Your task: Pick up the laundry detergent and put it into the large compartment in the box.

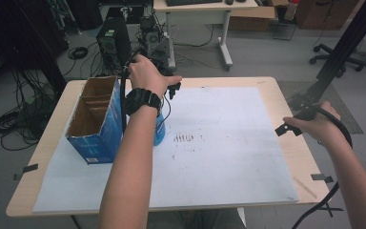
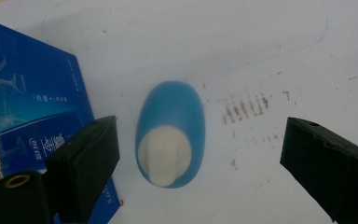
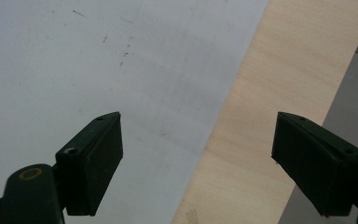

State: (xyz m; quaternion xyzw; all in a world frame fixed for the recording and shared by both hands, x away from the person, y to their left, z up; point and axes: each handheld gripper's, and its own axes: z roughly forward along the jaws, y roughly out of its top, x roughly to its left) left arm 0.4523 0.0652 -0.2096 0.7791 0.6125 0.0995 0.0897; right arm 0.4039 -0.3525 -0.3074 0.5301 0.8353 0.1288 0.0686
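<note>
Left claw [image 2: 200, 158]: black jaws spread wide apart, gripping nothing, hanging above the white sheet [image 2: 242, 42].
Blue bottle [image 2: 170, 133]: stands upright between the jaws, seen from above, nearer the jaw on the view's left than the other, touching neither; white cap [image 2: 164, 155] on top.
Blue carton [image 2: 32, 112]: just beyond that same jaw, beside the bottle; its printed white characters are too small to read; in the high view its top is open.
Smudges [image 2: 244, 109]: brown marks on the sheet, between bottle and far jaw.
Right claw [image 3: 196, 168]: jaws apart, empty, over the sheet's edge and the bare wooden bench [image 3: 279, 93], well apart from the bottle.
</note>
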